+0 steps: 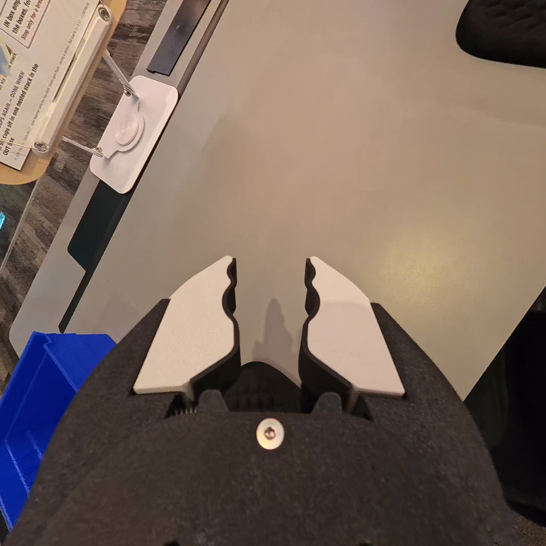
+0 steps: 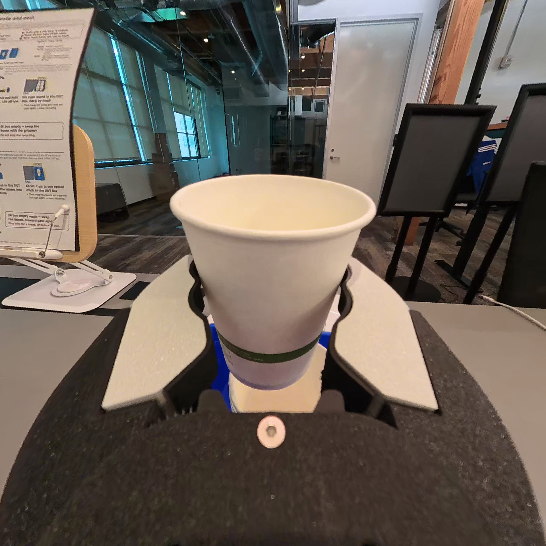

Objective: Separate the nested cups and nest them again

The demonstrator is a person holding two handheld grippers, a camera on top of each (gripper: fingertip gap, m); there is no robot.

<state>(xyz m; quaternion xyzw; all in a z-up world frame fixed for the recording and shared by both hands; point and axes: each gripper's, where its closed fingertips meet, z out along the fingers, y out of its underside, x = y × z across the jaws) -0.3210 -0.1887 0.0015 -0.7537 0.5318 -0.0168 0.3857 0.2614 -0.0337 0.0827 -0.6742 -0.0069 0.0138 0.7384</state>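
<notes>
Right tongs (image 2: 270, 283) grip one cup (image 2: 271, 266); left tongs (image 1: 270, 266) empty, parted

The blue bin (image 1: 44, 399) is cut off by the left edge. The gripper body hides the second cup (image 2: 274, 397) below the held cup (image 2: 271, 266).

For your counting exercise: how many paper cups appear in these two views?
2. One white paper cup is gripped upright by the right gripper; a second cup's rim shows just beneath it. More may be hidden below.
</notes>
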